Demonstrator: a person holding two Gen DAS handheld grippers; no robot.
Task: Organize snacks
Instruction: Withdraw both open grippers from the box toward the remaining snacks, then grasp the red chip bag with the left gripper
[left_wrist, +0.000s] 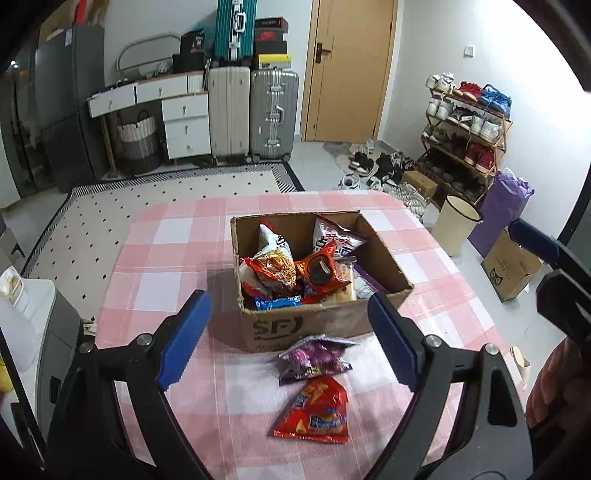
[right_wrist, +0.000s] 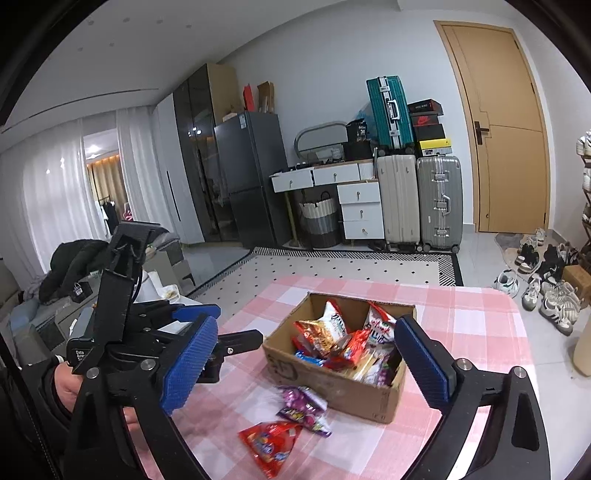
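On the pink checked surface (left_wrist: 177, 236) sits an open cardboard box (left_wrist: 325, 325) full of snack bags. Two more bags lie on the cloth just in front of the box: a purple bag (left_wrist: 314, 358) close to its front wall and a red bag (left_wrist: 314, 413) just beside it, nearer the camera. The left tongs (left_wrist: 290, 332) hang above these bags with blue pads wide apart and nothing between them. The right tongs (right_wrist: 306, 362) are also wide apart and hold nothing.

table (left_wrist: 177, 236): pink check cloth | cardboard box (left_wrist: 325, 321) | purple packet (left_wrist: 314, 360) | red packet (left_wrist: 317, 410)
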